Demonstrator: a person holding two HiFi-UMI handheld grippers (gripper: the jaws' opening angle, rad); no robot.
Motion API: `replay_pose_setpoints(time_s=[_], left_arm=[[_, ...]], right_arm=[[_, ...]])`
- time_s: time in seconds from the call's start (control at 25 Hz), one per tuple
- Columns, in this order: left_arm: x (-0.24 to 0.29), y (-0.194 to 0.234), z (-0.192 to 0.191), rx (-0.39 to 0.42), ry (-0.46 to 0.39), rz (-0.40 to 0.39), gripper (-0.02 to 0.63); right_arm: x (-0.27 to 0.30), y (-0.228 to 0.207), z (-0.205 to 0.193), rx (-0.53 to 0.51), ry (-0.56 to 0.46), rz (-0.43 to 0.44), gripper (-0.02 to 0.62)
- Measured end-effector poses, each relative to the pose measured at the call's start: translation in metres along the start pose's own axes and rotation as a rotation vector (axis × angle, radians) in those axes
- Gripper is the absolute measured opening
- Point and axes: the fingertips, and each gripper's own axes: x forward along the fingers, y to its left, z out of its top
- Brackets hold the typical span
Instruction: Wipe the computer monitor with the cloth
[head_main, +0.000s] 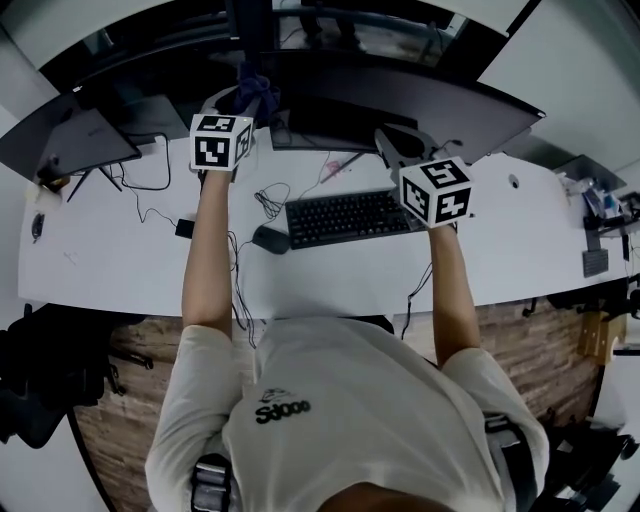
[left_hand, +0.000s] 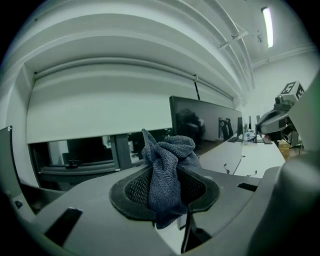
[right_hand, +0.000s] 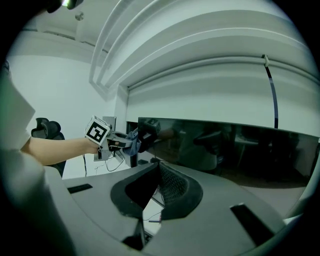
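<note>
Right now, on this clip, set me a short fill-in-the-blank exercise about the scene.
The left claw is shut on the ___.
The right claw holds ___.
On the desk, the mouse lies to the ___ of the keyboard.
Missing: cloth; nothing; left.

Black keyboard (head_main: 345, 217), dark mouse (head_main: 270, 239) just beside it, loose cables (head_main: 268, 200), white desk (head_main: 120, 270), wooden floor (head_main: 125, 420)

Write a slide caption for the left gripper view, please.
Left gripper clamps a bunched blue-grey cloth between its jaws, the dark computer monitor ahead above the white desk.
</note>
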Motion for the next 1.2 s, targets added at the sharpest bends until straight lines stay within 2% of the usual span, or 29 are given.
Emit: replay_pose_setpoints(time_s=[0.24,0.52,0.88,1.2], left_arm=[[0.013,-0.005,-0.04,-0.037,0.038,-0.03,0.137],[0.026,-0.008,-0.089,-0.12,0.046,-0.027,0.137],[0.044,-0.018,-0.149,-0.215,0.128,-0.046,0.137],[0.064,-0.025,-0.219,-0.432,0.262,-0.08,0.137]], right_arm=[[0.019,0.006,-0.018,-0.032,0.036,0.0,0.006],[0.034,0.014,-0.044,0.028,0.041,0.002,0.006],[0.048,0.004,-0.076,0.093,0.078,-0.055,0.006],[0.059,0.007,-0.108,0.099,0.129,-0.077,0.006]])
